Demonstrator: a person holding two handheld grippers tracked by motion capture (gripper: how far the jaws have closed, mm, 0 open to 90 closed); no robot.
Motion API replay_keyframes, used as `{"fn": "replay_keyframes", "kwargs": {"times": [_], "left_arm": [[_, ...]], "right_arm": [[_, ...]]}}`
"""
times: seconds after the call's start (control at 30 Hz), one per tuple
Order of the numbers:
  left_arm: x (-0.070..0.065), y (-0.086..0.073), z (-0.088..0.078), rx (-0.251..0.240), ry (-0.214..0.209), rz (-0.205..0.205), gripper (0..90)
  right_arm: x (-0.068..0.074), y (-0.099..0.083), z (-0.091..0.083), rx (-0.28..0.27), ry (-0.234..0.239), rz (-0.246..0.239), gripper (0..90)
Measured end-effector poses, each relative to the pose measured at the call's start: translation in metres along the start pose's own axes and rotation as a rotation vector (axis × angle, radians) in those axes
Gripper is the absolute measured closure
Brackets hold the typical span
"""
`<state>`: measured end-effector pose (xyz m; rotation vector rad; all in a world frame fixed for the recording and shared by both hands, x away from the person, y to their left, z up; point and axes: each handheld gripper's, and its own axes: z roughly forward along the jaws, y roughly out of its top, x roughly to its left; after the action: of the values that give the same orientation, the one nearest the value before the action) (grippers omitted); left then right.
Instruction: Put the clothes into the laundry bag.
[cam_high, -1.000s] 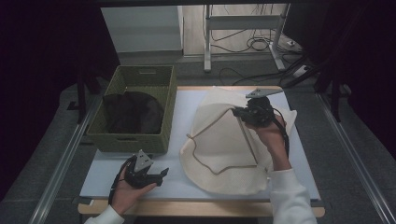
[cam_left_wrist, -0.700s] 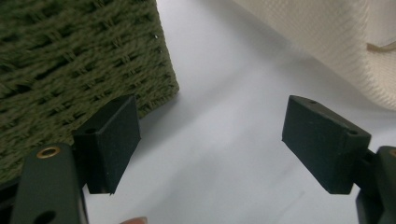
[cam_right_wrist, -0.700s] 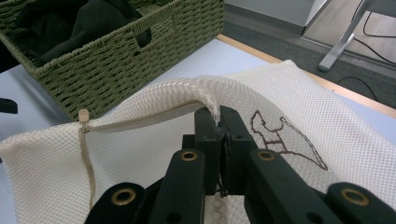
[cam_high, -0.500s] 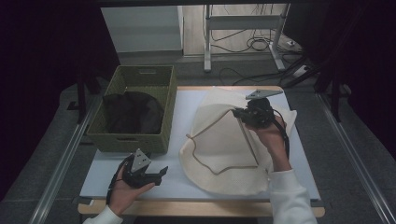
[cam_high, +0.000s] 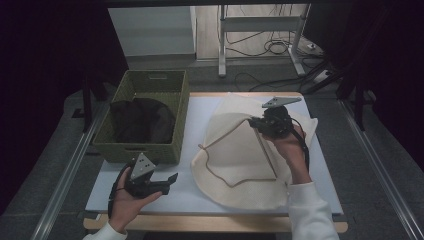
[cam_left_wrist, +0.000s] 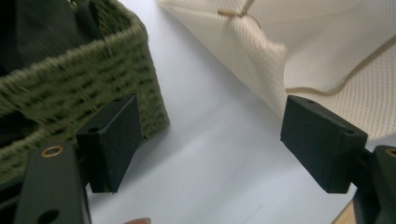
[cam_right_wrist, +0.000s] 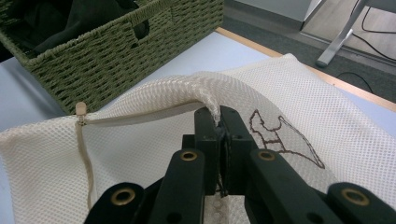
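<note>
Shifted little since a second ago, apart from the left tongs (cam_high: 170, 181) edging slightly. Spread white tabletop (cam_high: 200, 197) beneath everything. Lay cream mesh bag (cam_high: 240, 150) right of the green wicker basket (cam_high: 145, 150), dark cloth (cam_high: 140, 120) inside that basket. Pinched the bag's raised edge with right tongs (cam_right_wrist: 219, 122), jaws pressed together. Hovered left tongs in front of the basket, jaws spread wide, empty.

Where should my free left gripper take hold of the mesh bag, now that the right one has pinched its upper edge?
Probably the near edge of the mesh bag at the zipper pull, facing the basket. The right gripper lifts the fabric there into a raised fold, so the open left gripper can come from the basket side, low over the table, and close across that edge.
</note>
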<state>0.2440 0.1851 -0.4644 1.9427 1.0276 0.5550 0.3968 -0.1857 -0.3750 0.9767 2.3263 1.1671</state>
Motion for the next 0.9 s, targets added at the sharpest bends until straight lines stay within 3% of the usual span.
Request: {"fn": "replay_keyframes", "kwargs": {"times": [0.1, 0.13, 0.2, 0.27, 0.43, 0.67, 0.9], "left_arm": [[0.005, 0.010, -0.005, -0.010, -0.008, -0.010, 20.0], [0.011, 0.018, -0.008, -0.013, -0.046, -0.040, 20.0], [0.015, 0.025, -0.011, -0.018, -0.045, -0.051, 19.9], [0.024, 0.041, -0.015, -0.024, -0.019, -0.050, 19.7], [0.040, 0.062, -0.014, -0.021, 0.038, -0.047, 19.5], [0.070, 0.078, -0.001, -0.021, 0.091, -0.083, 19.5], [0.085, 0.087, 0.006, -0.014, 0.129, -0.112, 19.0]], "right_arm": [[0.000, 0.000, 0.000, 0.000, -0.001, 0.002, 86.9], [0.000, 0.000, 0.000, 0.001, 0.002, 0.003, 86.9], [-0.001, 0.000, 0.000, 0.001, 0.005, 0.006, 86.9], [-0.002, -0.001, 0.001, 0.002, 0.006, 0.003, 86.9], [-0.001, -0.001, 0.002, 0.008, 0.008, 0.003, 86.8], [0.000, -0.002, 0.003, 0.016, 0.013, -0.002, 86.8], [-0.002, -0.003, 0.005, 0.024, 0.013, 0.000, 86.8]]}}
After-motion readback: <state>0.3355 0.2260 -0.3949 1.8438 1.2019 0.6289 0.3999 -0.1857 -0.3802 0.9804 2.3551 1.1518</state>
